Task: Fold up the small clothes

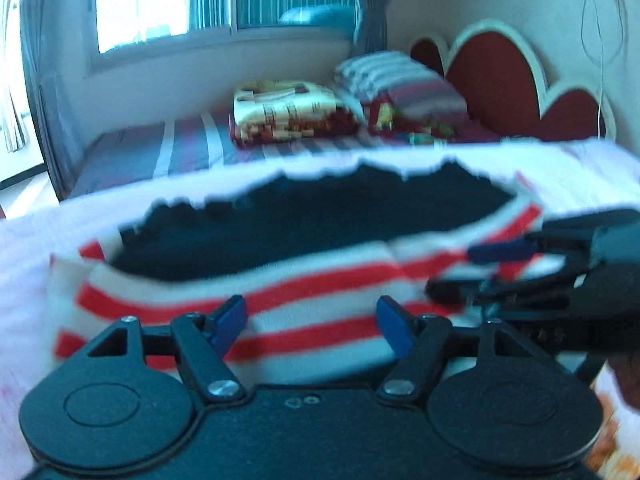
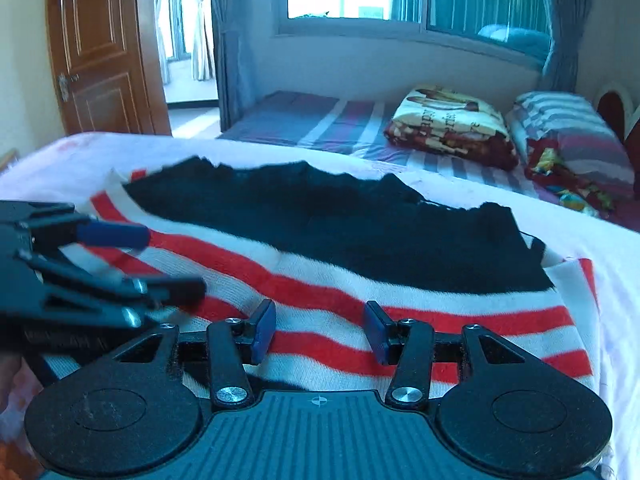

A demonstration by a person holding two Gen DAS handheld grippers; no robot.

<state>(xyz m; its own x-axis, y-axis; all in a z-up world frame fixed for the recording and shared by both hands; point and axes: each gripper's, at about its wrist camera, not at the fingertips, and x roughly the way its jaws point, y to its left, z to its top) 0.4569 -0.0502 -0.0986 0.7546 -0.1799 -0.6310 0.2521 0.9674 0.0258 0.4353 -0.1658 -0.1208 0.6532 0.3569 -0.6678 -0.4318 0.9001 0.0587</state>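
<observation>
A small garment [image 1: 304, 280] with red and white stripes and a dark navy panel [image 1: 312, 220] lies flat on a white cloth-covered surface [image 1: 24, 248]. It also shows in the right wrist view [image 2: 360, 292]. My left gripper [image 1: 312, 324] is open, its blue pads over the striped near edge. My right gripper [image 2: 320, 330] is open over the striped part too. The right gripper enters the left wrist view from the right [image 1: 500, 264]; the left gripper enters the right wrist view from the left [image 2: 132, 256]. Neither holds the cloth.
Behind the surface is a bed with a striped sheet [image 2: 320, 120], a folded patterned blanket [image 2: 448, 128] and a striped pillow [image 2: 572, 132]. A red headboard [image 1: 492, 76] stands at the right. A wooden door [image 2: 100, 48] and windows lie beyond.
</observation>
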